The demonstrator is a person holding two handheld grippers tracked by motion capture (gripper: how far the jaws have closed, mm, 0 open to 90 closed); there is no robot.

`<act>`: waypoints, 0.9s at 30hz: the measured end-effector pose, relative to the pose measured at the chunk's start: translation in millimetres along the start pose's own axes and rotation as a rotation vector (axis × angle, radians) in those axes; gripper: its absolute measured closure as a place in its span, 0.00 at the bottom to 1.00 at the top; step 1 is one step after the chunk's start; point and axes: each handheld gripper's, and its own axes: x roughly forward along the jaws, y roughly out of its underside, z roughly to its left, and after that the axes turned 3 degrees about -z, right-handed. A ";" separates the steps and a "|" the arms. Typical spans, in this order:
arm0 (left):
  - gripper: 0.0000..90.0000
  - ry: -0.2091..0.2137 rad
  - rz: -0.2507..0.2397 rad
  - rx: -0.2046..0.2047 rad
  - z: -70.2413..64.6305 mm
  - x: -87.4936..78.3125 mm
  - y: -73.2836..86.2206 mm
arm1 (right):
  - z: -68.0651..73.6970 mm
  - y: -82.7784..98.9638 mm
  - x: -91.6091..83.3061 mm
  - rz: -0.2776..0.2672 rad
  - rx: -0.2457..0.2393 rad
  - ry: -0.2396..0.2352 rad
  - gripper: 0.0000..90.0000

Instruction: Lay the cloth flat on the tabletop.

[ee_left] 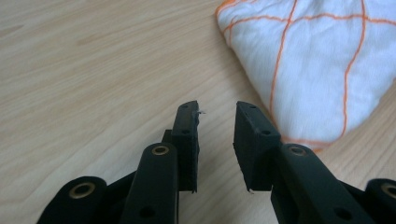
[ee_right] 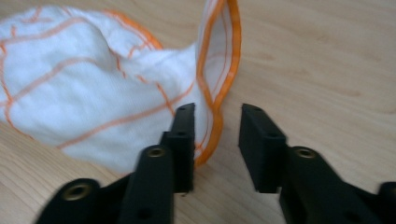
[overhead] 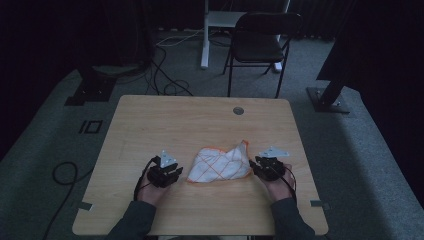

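We note one white cloth (overhead: 220,164) with an orange grid and orange hem, lying in a loosely folded, rumpled bundle on the near half of the wooden bench (overhead: 175,120), between the two hands. The left gripper (overhead: 172,173) sits just beside the cloth's left edge; in the left gripper view its jaws stand apart with bare wood between them, and the cloth (ee_left: 322,70) lies up and to the right, clear of the pads, so that gripper is released and grasping nothing. The right gripper (overhead: 256,167) sits at the cloth's right edge; in the right gripper view its jaws are likewise parted, and an upstanding orange-hemmed corner (ee_right: 219,56) rises just ahead of the left-hand pad. Whether that pad brushes the hem we cannot tell, but nothing is pinched, so we read it as released too. Our judgement: the work in hand looks like folding or arranging the cloth, and at least one fold appears made, since the fabric lies doubled over itself. What seems left is tidying: the raised corner is not flat, the outline is lumpy and uneven, and a further fold or smoothing pass would probably be needed. With both grippers free, a fresh grasp at the edges would come first.
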 end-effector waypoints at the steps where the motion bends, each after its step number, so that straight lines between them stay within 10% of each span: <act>1: 0.79 0.002 0.000 0.002 -0.7 1.5 -1.9 | 0.7 -2.0 -1.7 -0.007 -0.001 0.004 0.69; 12: 0.74 0.011 -0.014 0.020 -5.6 19.5 -22.5 | -1.4 -17.2 4.3 -0.049 0.036 0.009 0.65; 20: 0.72 0.018 -0.017 0.027 -4.9 36.1 -40.6 | -0.7 -17.5 6.3 -0.038 0.028 0.014 1.00; 27: 0.70 0.012 -0.024 0.027 -5.7 49.0 -54.8 | 0.0 -13.9 6.6 -0.023 0.009 0.021 1.00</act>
